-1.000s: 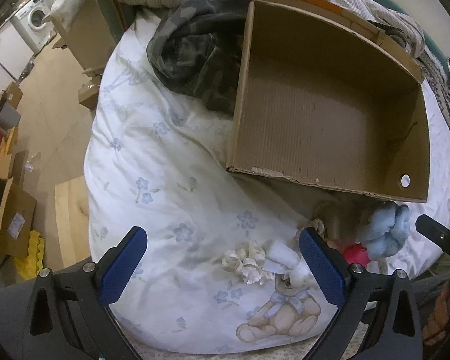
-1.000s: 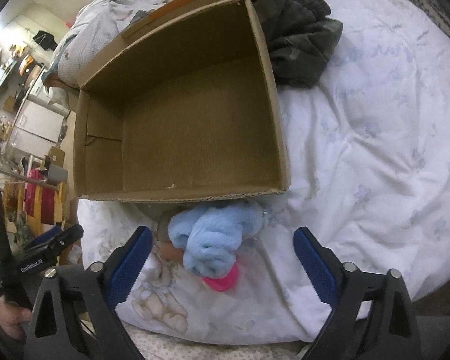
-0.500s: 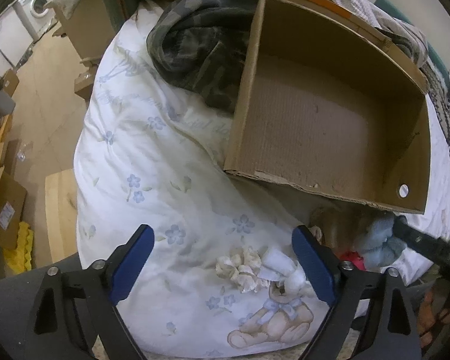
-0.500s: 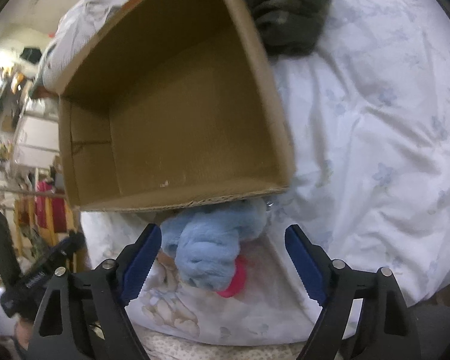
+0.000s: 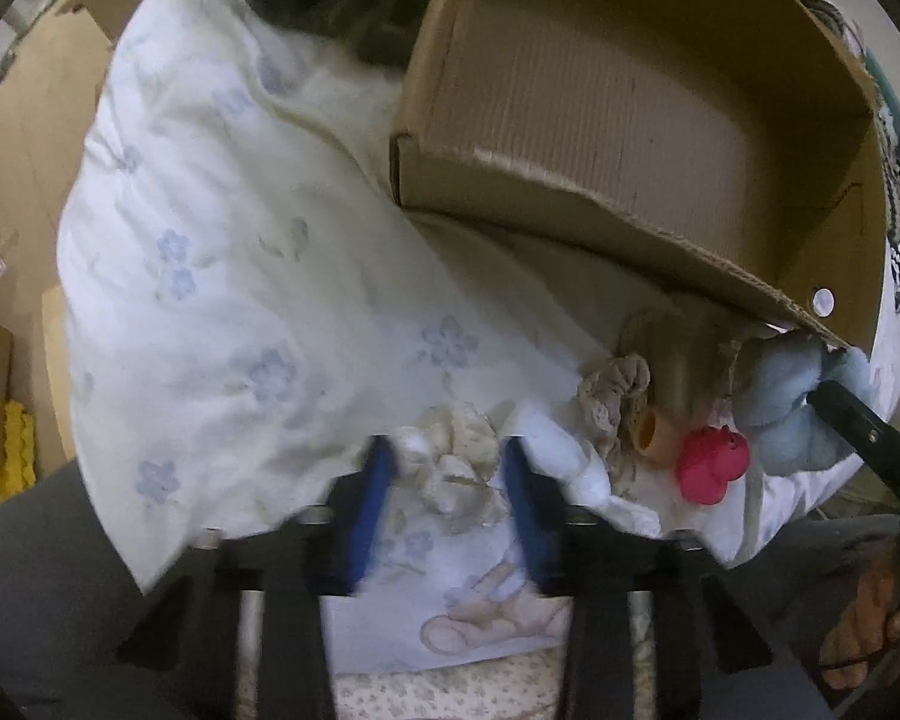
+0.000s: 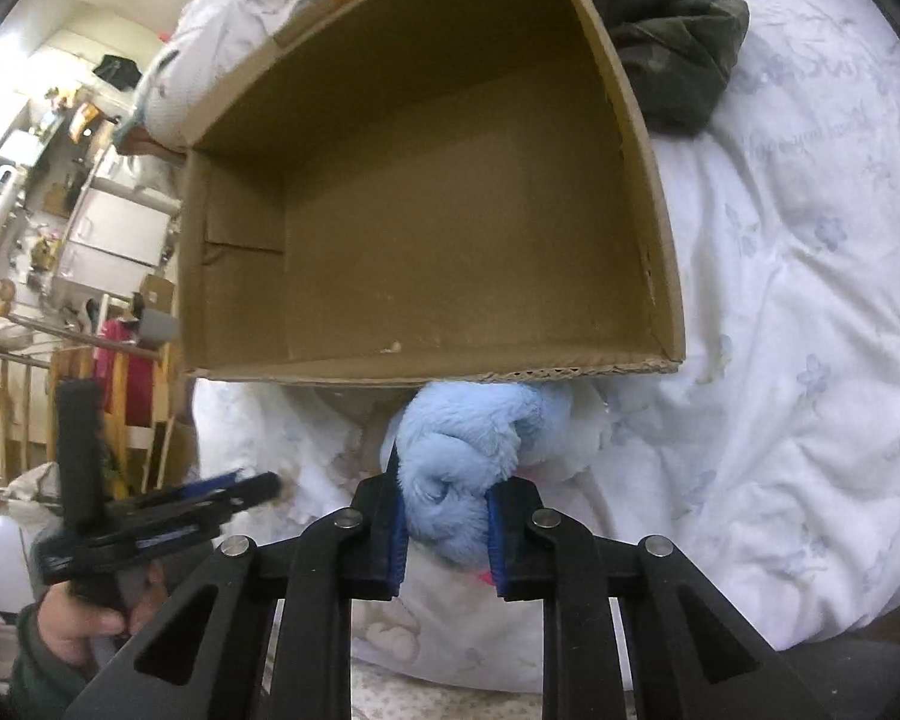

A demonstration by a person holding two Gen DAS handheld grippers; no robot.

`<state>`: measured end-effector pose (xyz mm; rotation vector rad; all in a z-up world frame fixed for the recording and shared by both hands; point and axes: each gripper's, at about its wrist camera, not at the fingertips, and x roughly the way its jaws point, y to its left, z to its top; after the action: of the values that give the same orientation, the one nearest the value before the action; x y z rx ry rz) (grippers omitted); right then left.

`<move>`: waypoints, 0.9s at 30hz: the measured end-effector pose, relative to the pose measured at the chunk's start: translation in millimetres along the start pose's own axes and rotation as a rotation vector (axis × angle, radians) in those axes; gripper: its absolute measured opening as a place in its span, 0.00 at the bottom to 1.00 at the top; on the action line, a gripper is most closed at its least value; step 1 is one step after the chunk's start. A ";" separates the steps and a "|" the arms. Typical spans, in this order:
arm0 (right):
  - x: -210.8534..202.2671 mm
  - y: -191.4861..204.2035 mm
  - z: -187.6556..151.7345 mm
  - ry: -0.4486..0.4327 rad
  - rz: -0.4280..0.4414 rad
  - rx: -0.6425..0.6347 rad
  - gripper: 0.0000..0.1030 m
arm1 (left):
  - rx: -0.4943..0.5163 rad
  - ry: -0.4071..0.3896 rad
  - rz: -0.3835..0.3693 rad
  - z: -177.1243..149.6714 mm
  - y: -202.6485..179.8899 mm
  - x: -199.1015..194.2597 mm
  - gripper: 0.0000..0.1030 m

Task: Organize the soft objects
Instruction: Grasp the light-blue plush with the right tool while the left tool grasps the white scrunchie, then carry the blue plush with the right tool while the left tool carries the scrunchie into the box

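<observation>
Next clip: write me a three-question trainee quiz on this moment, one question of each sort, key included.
1. True or false: the cardboard box already holds a soft toy.
2. What sits between the right gripper pads?
A. light blue plush toy
B. camouflage garment
C. pink toy
3. Which soft item do the left gripper pads flank on the floral duvet?

Key
1. False: the box is empty.
2. A: the light blue plush toy, pressed by both pads as the jaws close.
3. The cream ruffled scrunchie; the jaws are closing on it.
</observation>
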<state>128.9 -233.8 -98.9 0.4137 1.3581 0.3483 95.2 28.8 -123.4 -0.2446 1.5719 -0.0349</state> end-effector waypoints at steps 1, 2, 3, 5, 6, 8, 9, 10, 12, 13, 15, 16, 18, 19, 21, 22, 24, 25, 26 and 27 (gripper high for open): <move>-1.4 0.3 -0.5 -0.002 0.012 -0.001 0.22 | 0.002 0.007 -0.004 0.9 -1.1 0.4 0.13; -2.8 1.0 -1.2 -0.003 0.021 -0.005 0.21 | 0.009 0.003 -0.009 1.2 -3.0 -0.9 0.12; -1.6 2.1 -1.4 -0.004 0.028 -0.011 0.21 | 0.021 -0.016 -0.013 1.9 -4.6 -4.4 0.11; -5.1 4.8 -4.0 -0.012 0.048 -0.024 0.21 | 0.038 -0.051 0.001 2.0 -6.4 -11.8 0.09; -6.5 4.7 -4.7 -0.016 0.059 -0.029 0.21 | 0.037 -0.068 0.000 0.5 -5.8 -16.3 0.09; -9.3 8.5 -5.8 -0.023 0.090 -0.043 0.21 | 0.033 -0.100 -0.003 -3.0 -4.3 -25.8 0.08; -12.4 10.4 -4.2 -0.024 0.108 -0.050 0.21 | 0.033 -0.124 -0.005 -4.6 -3.4 -32.8 0.08; -12.6 13.1 -4.6 -0.025 0.122 -0.059 0.21 | 0.035 -0.146 -0.012 -6.4 -3.4 -39.6 0.08; -11.7 19.3 -5.3 -0.027 0.131 -0.084 0.21 | 0.046 -0.192 -0.034 -10.0 -3.4 -55.2 0.08; -14.5 20.4 -6.5 -0.030 0.134 -0.094 0.21 | 0.050 -0.213 -0.047 -9.5 -8.2 -64.5 0.08; -16.7 23.0 -8.2 -0.037 0.147 -0.110 0.21 | 0.090 -0.285 -0.010 -14.8 -13.9 -80.5 0.08; -16.9 24.7 -8.1 -0.041 0.152 -0.116 0.21 | 0.104 -0.315 0.013 -18.3 -16.7 -85.0 0.08; -20.0 25.6 -11.0 -0.049 0.160 -0.131 0.21 | 0.118 -0.351 0.033 -20.7 -21.4 -91.0 0.08; -20.6 26.3 -11.4 -0.052 0.163 -0.136 0.21 | 0.128 -0.358 0.038 -22.4 -20.4 -92.8 0.08; -21.4 27.7 -11.9 -0.059 0.166 -0.144 0.21 | 0.140 -0.368 0.052 -23.0 -19.7 -94.2 0.08; -22.1 28.2 -11.6 -0.062 0.170 -0.148 0.21 | 0.143 -0.370 0.055 -22.6 -13.2 -96.4 0.08; -22.7 30.1 -11.2 -0.073 0.172 -0.156 0.21 | 0.146 -0.371 0.059 -23.6 -16.2 -94.9 0.08; -22.4 31.2 -10.6 -0.077 0.176 -0.158 0.21 | 0.145 -0.373 0.060 -26.7 -17.7 -93.1 0.08; -27.0 27.3 -13.7 -0.083 0.183 -0.160 0.21 | 0.142 -0.377 0.060 -27.6 -17.2 -93.8 0.08; -29.1 27.8 -14.3 -0.092 0.191 -0.162 0.21 | 0.139 -0.382 0.058 -28.6 -17.2 -95.2 0.08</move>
<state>109.5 -221.9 -62.7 0.4204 1.1934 0.5862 68.9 25.2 -26.1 -0.0885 1.1894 -0.0486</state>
